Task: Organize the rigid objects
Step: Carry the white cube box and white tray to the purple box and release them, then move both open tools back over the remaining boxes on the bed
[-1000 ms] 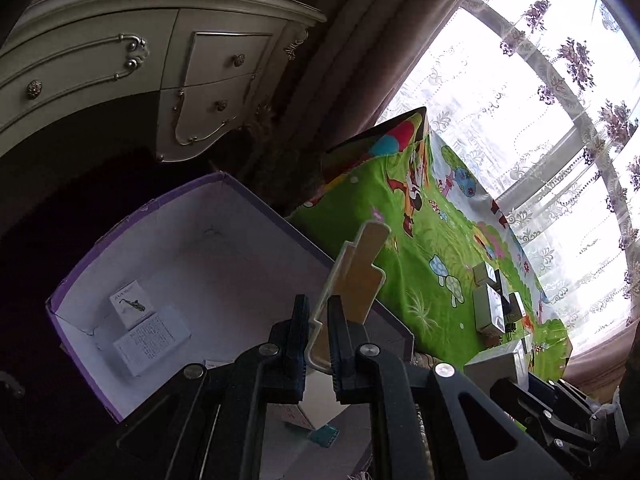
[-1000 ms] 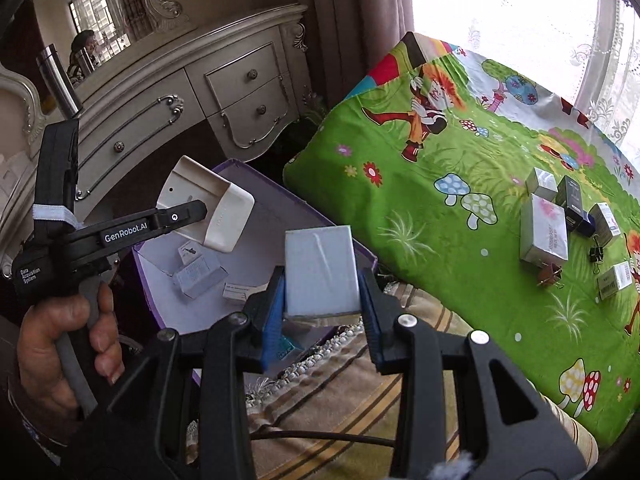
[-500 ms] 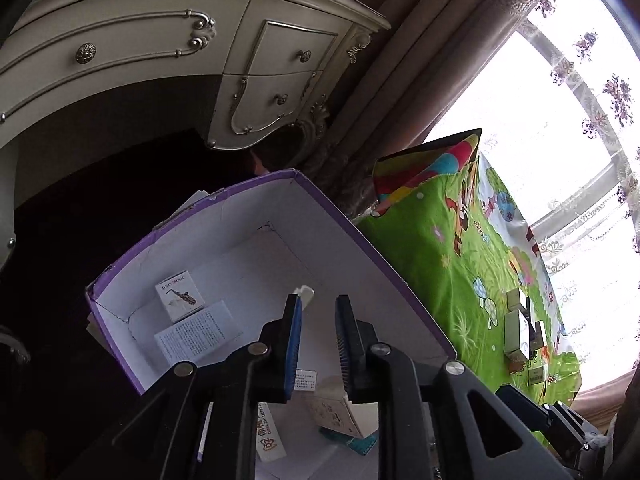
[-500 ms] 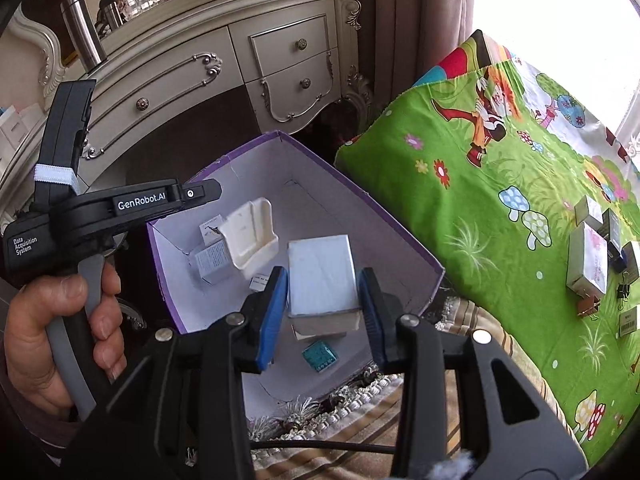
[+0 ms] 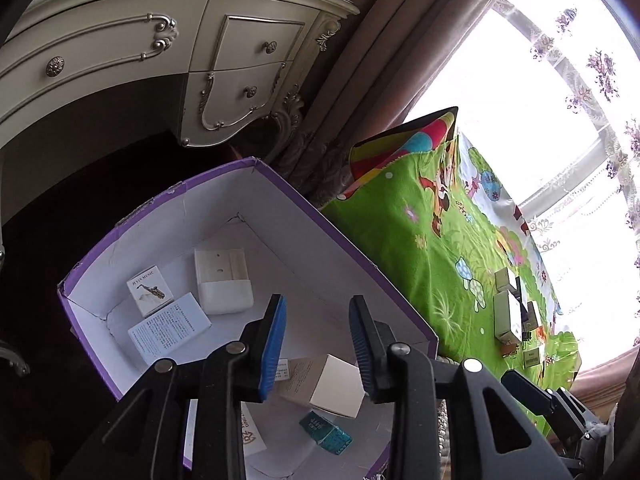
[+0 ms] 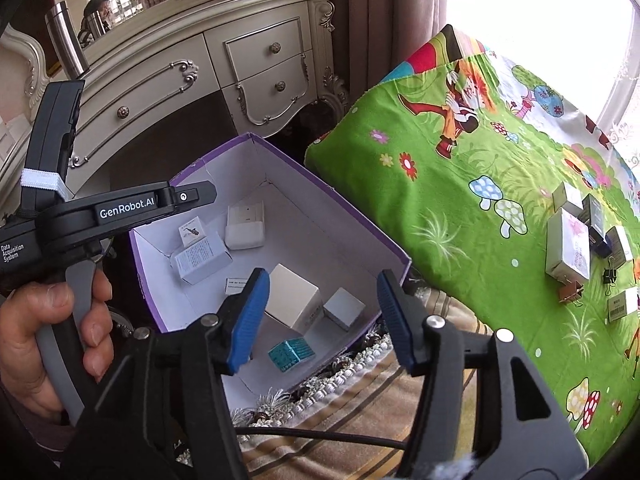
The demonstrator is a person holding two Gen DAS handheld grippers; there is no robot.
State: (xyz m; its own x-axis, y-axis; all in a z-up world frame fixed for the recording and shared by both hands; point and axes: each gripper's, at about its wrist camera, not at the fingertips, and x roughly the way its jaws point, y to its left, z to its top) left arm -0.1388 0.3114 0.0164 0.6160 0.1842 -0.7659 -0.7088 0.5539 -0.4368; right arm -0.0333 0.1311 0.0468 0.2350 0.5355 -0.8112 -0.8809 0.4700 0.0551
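Note:
A purple cardboard box (image 5: 332,236) with a white inside stands on the floor beside the bed; it also shows in the right wrist view (image 6: 360,224). In it lie a cream plastic tray (image 5: 222,280), a white carton (image 6: 294,300), a small grey box (image 6: 344,308), a teal packet (image 6: 290,354) and several small white boxes. My left gripper (image 5: 316,344) is open and empty above the box. My right gripper (image 6: 320,316) is open and empty above the box's near edge. Several more small boxes (image 6: 568,248) lie on the green bedspread.
A cream dresser (image 6: 208,68) with drawers stands behind the box. The green cartoon bedspread (image 6: 460,184) fills the right, with binder clips (image 6: 610,276) among the boxes. A fringed striped cover (image 6: 360,400) lies under my right gripper. A curtained window is at far right.
Both grippers opened. The cream tray dropped from my left gripper into the box. The white carton dropped from my right gripper into the box.

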